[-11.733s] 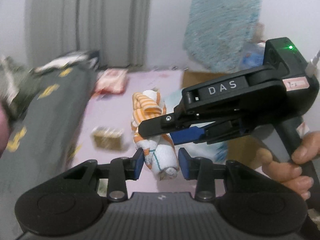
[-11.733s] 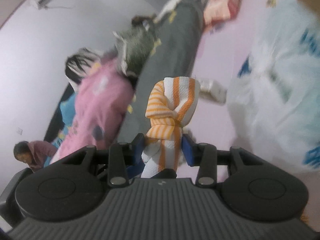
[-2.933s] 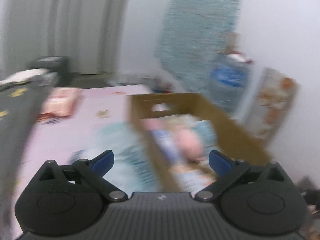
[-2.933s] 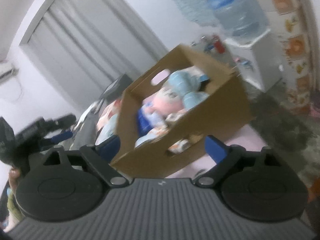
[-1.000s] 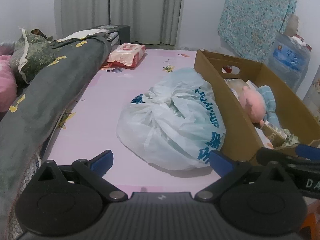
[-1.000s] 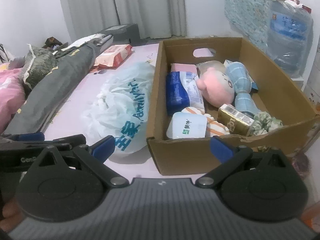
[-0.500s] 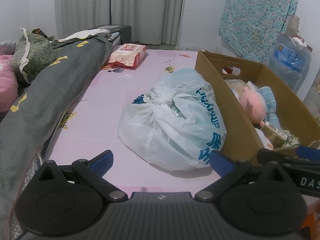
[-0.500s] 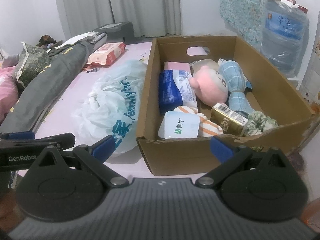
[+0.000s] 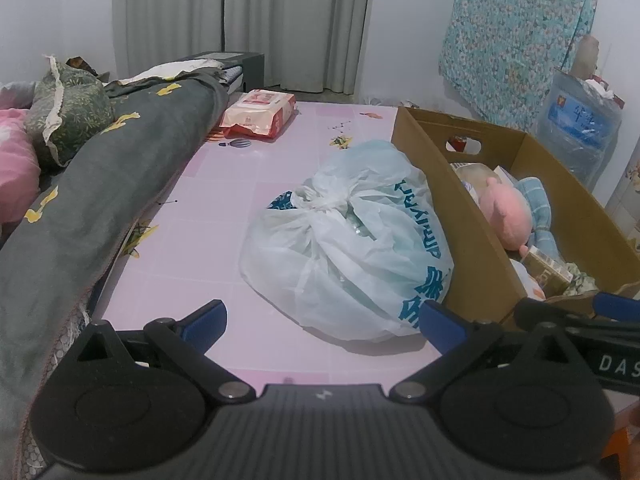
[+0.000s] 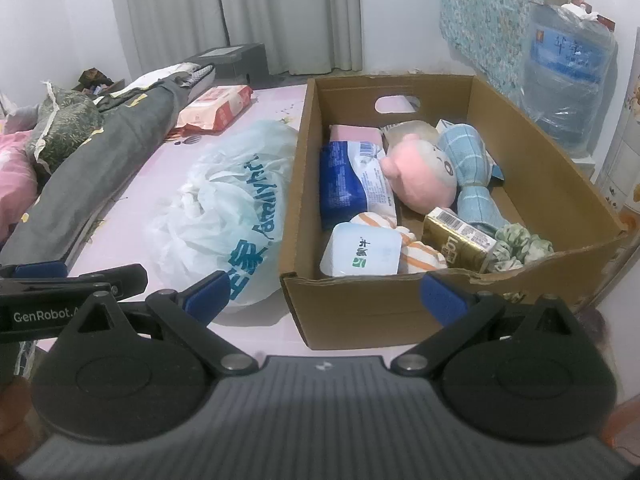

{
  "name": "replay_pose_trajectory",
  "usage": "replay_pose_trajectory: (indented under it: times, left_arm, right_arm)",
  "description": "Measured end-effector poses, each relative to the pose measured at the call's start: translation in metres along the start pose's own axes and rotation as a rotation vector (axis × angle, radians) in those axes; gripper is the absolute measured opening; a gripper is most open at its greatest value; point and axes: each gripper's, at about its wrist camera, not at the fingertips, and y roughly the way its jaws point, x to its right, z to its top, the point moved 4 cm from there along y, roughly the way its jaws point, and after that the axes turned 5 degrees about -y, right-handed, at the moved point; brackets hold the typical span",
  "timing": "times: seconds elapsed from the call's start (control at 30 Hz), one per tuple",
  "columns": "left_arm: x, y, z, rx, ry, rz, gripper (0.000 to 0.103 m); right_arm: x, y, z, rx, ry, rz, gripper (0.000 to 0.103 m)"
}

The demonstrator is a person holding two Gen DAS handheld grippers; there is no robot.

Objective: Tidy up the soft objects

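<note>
A cardboard box (image 10: 552, 184) (image 9: 476, 240) on the pink mat holds a pink plush (image 10: 420, 180) (image 9: 506, 216), a blue checked cloth toy (image 10: 468, 160), a blue-and-white packet (image 10: 352, 184), the orange-striped towel (image 10: 416, 248), a white tissue pack (image 10: 362, 250), a gold carton (image 10: 460, 240) and a green scrunchie (image 10: 520, 244). My right gripper (image 10: 324, 298) hangs open in front of the box's near wall, holding nothing. My left gripper (image 9: 322, 322) is open too, just short of a tied white plastic bag (image 9: 352, 240) (image 10: 224, 208) left of the box.
A dark grey blanket (image 9: 92, 200) and pillows line the left side. A red-and-white wipes pack (image 9: 260, 114) lies at the far end of the mat. A water bottle (image 10: 568, 68) stands behind the box on the right. Curtains and a patterned cloth hang behind.
Since 11.7 s ago both grippers let go of the orange-striped towel, which now lies in the box. Over the last second the views barely shift.
</note>
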Motion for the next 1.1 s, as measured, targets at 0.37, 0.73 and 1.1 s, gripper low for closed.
replay_pose_trajectory:
  times: [0.37,0.73,1.1]
  left_arm:
    - [-0.0003,-0.0003,-0.0007,-0.001,-0.002,0.000,0.102]
    - [-0.0005,-0.0007,-0.0014,-0.004,-0.004,0.000,0.102]
    - [0.0003,0.0009,-0.0037,-0.018,-0.008,0.000,0.102]
  right_arm:
    - [-0.0005,-0.0005,0.0000,0.000,-0.001,0.001,0.102]
    - [0.0000,-0.0004,0.0000,-0.002,-0.002,0.000,0.102]
    - [-0.0002,0.0017,-0.0036,-0.014,0.001,0.001,0.102]
